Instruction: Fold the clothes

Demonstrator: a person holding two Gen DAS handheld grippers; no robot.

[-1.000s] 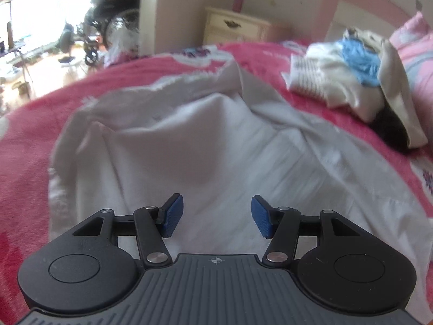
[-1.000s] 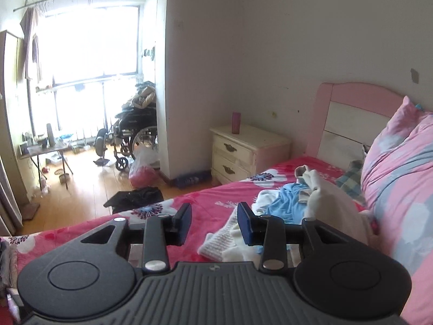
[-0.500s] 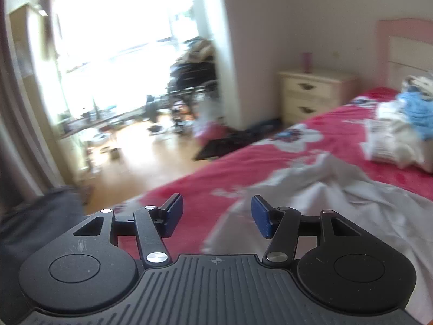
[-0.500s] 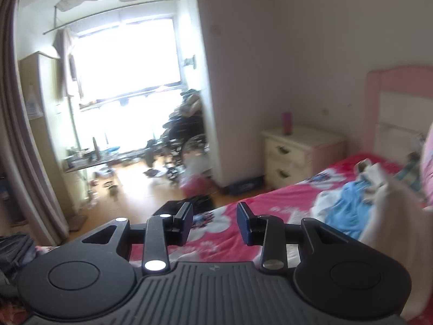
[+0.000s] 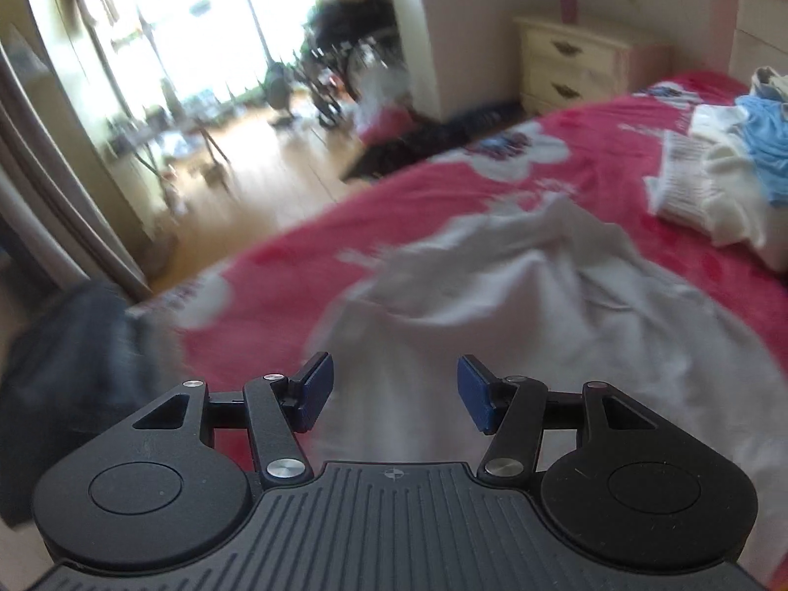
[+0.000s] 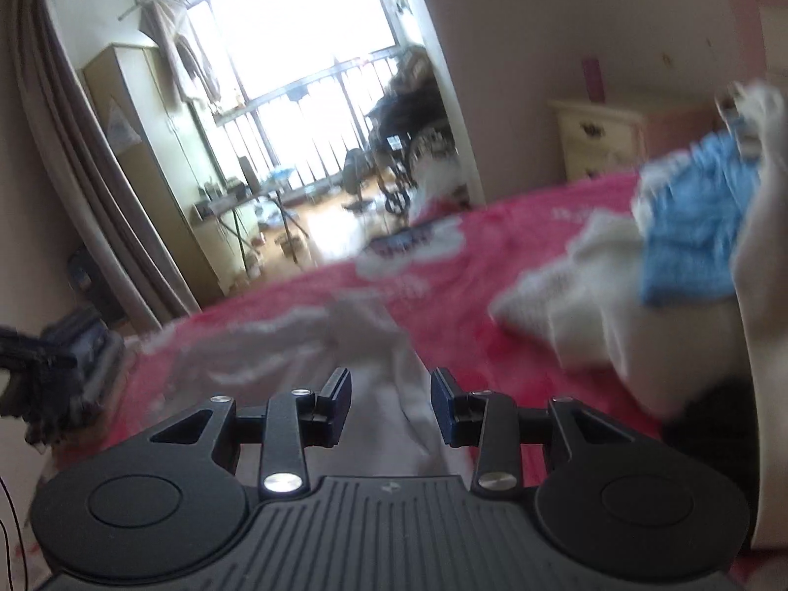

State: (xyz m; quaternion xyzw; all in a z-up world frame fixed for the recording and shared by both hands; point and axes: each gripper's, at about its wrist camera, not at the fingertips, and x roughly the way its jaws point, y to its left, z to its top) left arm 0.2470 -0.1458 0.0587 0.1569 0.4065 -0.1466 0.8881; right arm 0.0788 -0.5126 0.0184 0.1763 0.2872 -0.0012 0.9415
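Note:
A white garment [image 5: 517, 305] lies crumpled and spread on the red flowered bedcover [image 5: 443, 187]. My left gripper [image 5: 394, 394] hangs above its near part, jaws open, nothing between the blue pads. In the right wrist view, my right gripper [image 6: 391, 406] is low over a raised ridge of the same white garment [image 6: 364, 325]. Its jaws stand partly apart and the ridge shows in the gap beyond them, not pressed by the pads. The picture is blurred by motion.
A pile of white and blue clothes [image 5: 714, 187] sits on the bed at the right, also large in the right wrist view [image 6: 591, 305]. A cream nightstand [image 5: 571, 64] stands beyond the bed. A dark bag [image 5: 64, 354] lies at the bed's left edge.
The left gripper rose off the white garment and its view swung left toward the room. The right gripper dropped from facing the room to just over the garment. Neither gap changed.

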